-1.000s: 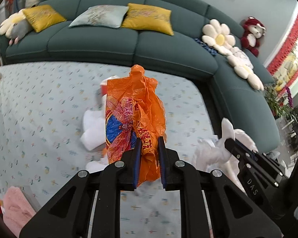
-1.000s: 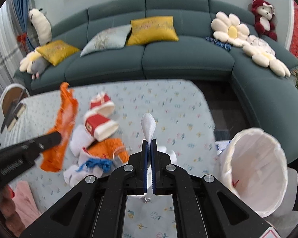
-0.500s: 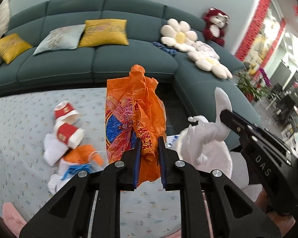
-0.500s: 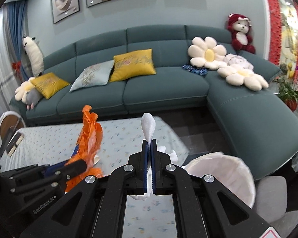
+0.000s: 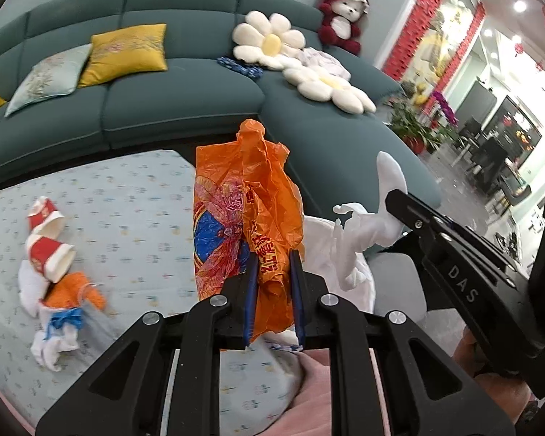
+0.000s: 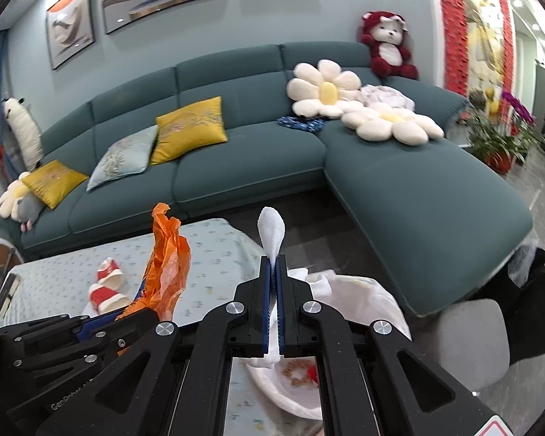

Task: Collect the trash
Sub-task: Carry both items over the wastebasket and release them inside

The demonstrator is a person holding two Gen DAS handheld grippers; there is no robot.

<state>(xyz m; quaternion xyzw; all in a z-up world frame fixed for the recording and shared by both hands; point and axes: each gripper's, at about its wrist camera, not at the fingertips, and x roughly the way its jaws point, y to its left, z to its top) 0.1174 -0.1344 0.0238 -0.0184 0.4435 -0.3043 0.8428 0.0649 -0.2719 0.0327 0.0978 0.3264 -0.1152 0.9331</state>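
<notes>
The left gripper (image 5: 274, 254) has its 2 blue-padded fingers (image 5: 251, 283) closed narrowly on a crumpled orange plastic bag (image 5: 249, 214), which stands up above the fingertips and hangs a little below them. The right gripper (image 6: 272, 263) has its fingers pressed almost together on a white tissue (image 6: 270, 230) whose twisted end rises past the tips. Just beyond and below the right fingers sits a white-lined bin (image 6: 363, 290), with small scraps visible inside. To the left of the left fingers, on the patterned tablecloth (image 5: 134, 200), lie 2 red-and-white paper cups (image 5: 49, 250) and a heap of orange, blue and white scraps (image 5: 63, 312). Far beyond both fingertips stretches a teal sofa (image 6: 254, 152).
</notes>
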